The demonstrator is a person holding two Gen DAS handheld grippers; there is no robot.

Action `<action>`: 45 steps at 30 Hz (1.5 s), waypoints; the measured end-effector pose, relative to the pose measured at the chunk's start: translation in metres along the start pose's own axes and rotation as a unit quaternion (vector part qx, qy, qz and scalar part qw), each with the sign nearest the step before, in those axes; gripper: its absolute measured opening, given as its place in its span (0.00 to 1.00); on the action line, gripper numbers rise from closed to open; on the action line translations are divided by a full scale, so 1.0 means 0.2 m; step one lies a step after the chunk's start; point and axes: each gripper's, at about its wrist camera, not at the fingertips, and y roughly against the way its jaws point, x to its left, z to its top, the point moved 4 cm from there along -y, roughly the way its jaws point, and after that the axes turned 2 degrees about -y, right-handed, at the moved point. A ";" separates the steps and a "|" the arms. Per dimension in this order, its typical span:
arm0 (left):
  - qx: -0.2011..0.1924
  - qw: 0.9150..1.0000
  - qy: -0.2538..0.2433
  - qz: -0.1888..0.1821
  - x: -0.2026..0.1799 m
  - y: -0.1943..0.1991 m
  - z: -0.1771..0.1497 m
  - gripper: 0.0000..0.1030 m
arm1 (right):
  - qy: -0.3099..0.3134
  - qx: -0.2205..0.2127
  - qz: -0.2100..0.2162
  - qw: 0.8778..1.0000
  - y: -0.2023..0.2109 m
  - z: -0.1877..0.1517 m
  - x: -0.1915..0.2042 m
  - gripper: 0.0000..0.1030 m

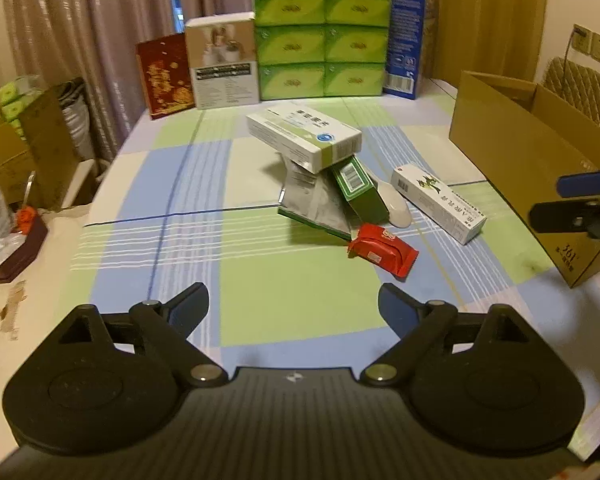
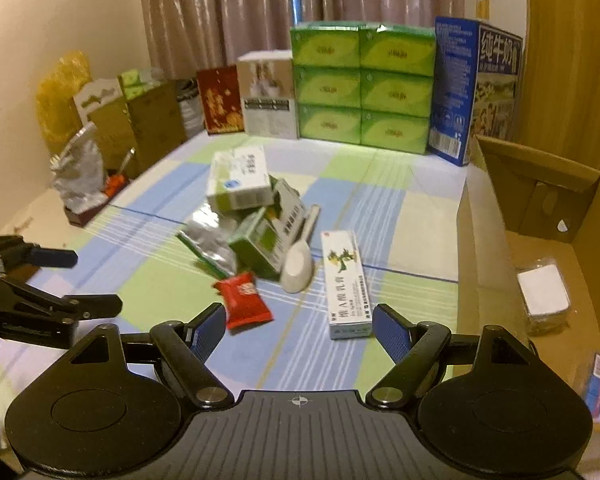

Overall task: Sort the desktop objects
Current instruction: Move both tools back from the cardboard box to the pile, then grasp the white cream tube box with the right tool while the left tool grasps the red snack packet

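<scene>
Progress: early, by my reading. Two packets already lie inside the cardboard box (image 2: pixel 540 208) at the right edge of the desk (image 1: pixel 172 184): a clear-wrapped white packet (image 2: pixel 544 296) and a blue-and-white packet (image 2: pixel 598 384).
Left to sort: a pile in the middle of the desk, apart from the box.
Pile: a white-and-green medicine box (image 1: pixel 304 136) rests tilted on top; under it a silver foil pouch (image 1: pixel 312 200) and a dark green carton (image 1: pixel 360 188).
Beside the pile: a white ceramic spoon (image 2: pixel 298 264) touches the green carton; a red snack packet (image 2: pixel 244 300) lies just in front; a long white ointment box (image 2: pixel 346 284) lies between pile and cardboard box.
Left gripper (image 1: pixel 294 308): fingers spread wide, nothing between them, above bare cloth short of the pile.
Right gripper (image 2: pixel 298 330): spread, empty, with the red packet and the ointment box just ahead.
Back row: stacked green tissue packs (image 1: pixel 322 40) against the curtain; whether they are to be sorted, I cannot tell.
Only in the right view: the inside of the cardboard box and its contents, and the spoon's handle.
Only in the left view: the box's outer wall, and the barcode on the green carton.
</scene>
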 end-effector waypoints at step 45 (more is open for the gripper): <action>0.033 0.978 -0.132 -0.157 -0.31 -0.66 0.13 0.45 | 0.002 0.081 -0.048 0.996 -0.44 -0.03 -0.15 0.34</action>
